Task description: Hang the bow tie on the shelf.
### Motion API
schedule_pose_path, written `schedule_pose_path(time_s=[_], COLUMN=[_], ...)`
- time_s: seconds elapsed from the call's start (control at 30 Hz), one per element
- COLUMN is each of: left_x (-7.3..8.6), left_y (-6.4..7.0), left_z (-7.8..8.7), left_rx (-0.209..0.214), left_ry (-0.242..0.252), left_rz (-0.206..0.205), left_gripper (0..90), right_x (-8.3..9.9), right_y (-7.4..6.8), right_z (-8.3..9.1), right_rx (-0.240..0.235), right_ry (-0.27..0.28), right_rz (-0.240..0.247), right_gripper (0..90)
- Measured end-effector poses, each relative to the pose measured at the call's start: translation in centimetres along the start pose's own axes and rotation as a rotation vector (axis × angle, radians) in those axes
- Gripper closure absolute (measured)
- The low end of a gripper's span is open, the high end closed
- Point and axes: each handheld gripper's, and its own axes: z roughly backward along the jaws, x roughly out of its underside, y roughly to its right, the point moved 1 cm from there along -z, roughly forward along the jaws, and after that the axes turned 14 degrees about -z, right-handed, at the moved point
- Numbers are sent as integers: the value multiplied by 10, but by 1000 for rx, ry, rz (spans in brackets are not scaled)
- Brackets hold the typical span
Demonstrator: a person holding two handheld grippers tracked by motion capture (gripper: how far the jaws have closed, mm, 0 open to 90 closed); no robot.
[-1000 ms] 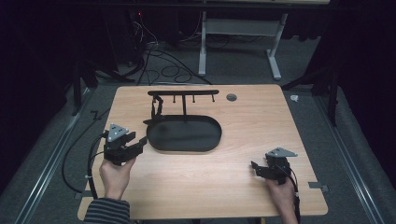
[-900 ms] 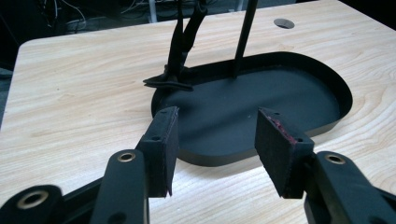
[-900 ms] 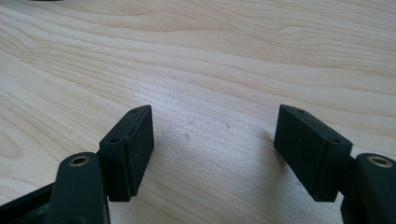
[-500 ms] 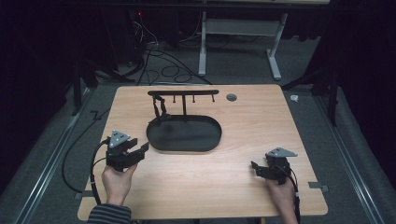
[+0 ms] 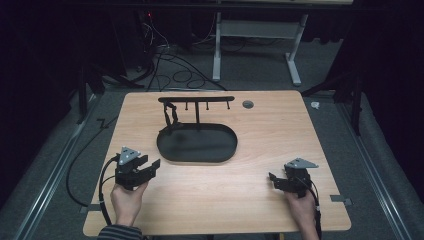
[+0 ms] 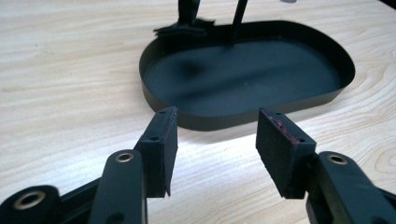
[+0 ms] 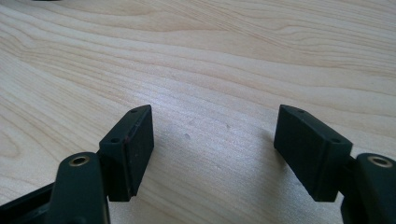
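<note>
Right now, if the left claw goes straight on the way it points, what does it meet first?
Most likely the near wall of the black oval tray: the left claw, jaws open and empty, points at it over bare table. Depth is unclear, so it might instead skim over the low rim.

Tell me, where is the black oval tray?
In the high view, the black oval tray sits mid-table under the hook rack, just ahead and right of the left gripper.

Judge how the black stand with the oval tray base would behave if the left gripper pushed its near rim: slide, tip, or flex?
The stand would probably slide rather than tip: its oval base lies flat and wide on the smooth wooden table. The thin rim looks like rigid sheet, so little flex. The thin post and top bar might wobble slightly.
</note>
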Motion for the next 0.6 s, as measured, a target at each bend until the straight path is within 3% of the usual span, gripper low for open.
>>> schedule_pose_path(time_s=[0.27,0.6], left_x=[10,29], left_y=[5,10], left_z=[-8,-24], left_rx=[12,-6], left_ry=[-22,-77], left_rz=[11,-13], left_gripper=[486,468], right_x=[0,0], right_y=[0,0], right_z=[0,0], right_rx=[-1,-1], right_ry=[0,0], right_rz=[0,0], right_gripper=[298,298])
